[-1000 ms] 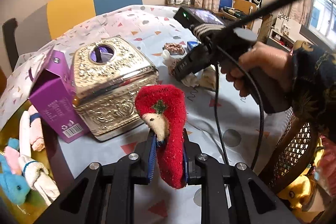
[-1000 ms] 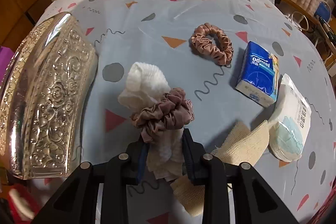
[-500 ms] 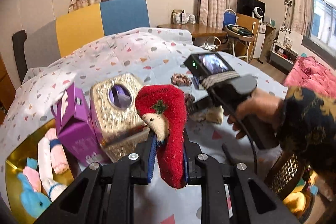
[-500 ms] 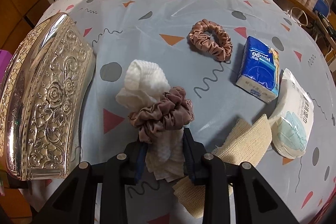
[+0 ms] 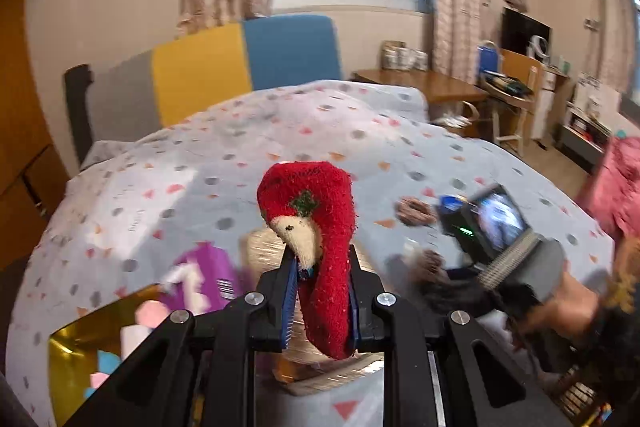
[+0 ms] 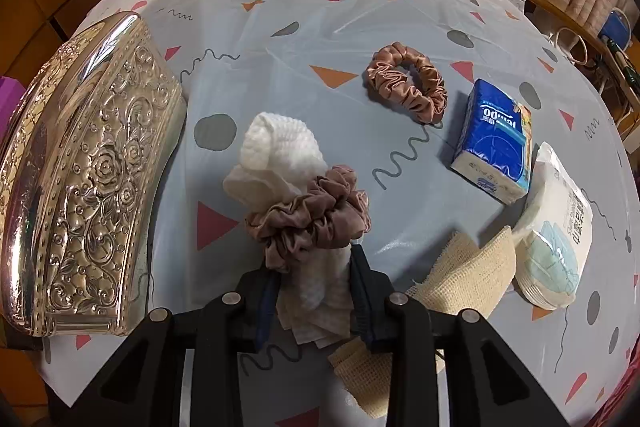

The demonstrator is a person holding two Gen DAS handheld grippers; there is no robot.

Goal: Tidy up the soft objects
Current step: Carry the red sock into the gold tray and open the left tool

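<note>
**Two grippers, two soft loads over the patterned desk**

The left wrist view alone shows the room — window, curtains, a yellow-and-blue chair back — and the left gripper (image 5: 322, 301) clamped on a red sock (image 5: 320, 239). The sock stands upright between the pads, long axis vertical, its top curling over to the left so the cream toe points down and left. Low at the left lies a gold tray (image 5: 70, 355) with blurred pastel items, and the right gripper (image 5: 436, 293) appears at the right, motion-smeared.

The right wrist view alone shows the desk (image 6: 304, 27) from above. There the right gripper (image 6: 314, 301) is closed on a white cloth (image 6: 280, 155) ringed by a brown scrunchie (image 6: 310, 217) — the bundle runs away from the camera, leaning far-left. An embossed metal box (image 6: 88, 179) sits left; a pink scrunchie (image 6: 406, 81), tissue pack (image 6: 494, 139), mask packet (image 6: 554, 227) and beige mesh cloth (image 6: 464, 271) lie right.
</note>
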